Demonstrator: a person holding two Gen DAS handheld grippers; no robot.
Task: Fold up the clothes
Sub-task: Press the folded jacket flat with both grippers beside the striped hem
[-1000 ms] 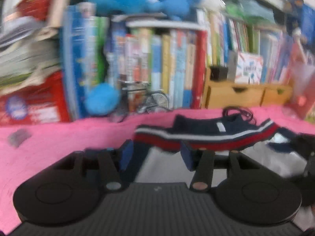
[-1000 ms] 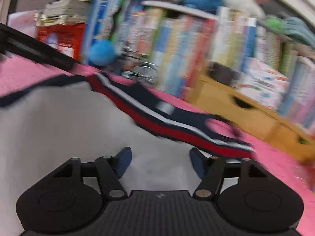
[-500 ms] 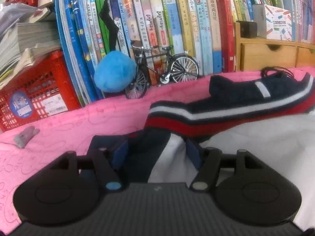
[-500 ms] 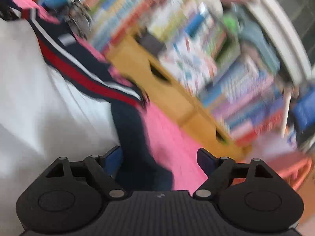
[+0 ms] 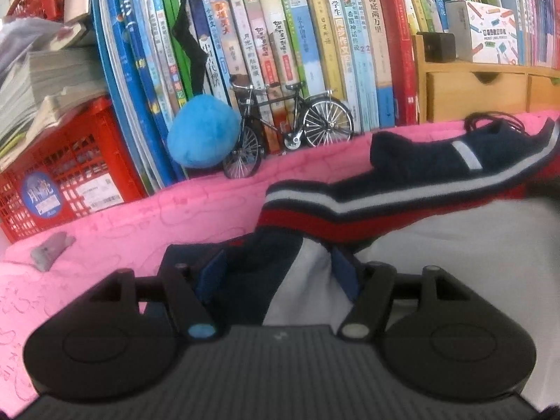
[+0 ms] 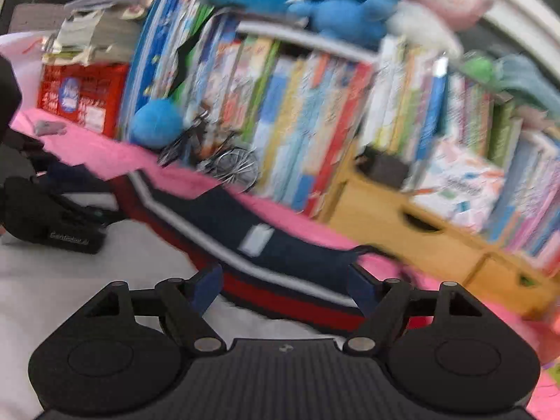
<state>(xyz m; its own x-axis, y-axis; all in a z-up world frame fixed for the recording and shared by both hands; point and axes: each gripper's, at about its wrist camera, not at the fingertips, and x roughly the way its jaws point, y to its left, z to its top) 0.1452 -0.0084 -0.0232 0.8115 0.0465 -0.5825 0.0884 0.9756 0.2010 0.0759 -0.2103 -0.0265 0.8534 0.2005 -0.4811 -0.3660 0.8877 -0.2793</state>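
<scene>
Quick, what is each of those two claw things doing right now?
Left gripper: jaws open, shirt sleeve between them, not pinched.
Right gripper: jaws closing, over the shirt's striped collar, not gripping.

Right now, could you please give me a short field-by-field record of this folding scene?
garment: white top with navy, white and red striped collar, lying on pink quilt
left gripper: open, navy and white cloth at the shoulder between its fingers
right gripper: jaws closing, over the collar, not gripping
background: books, toy bicycle
</scene>
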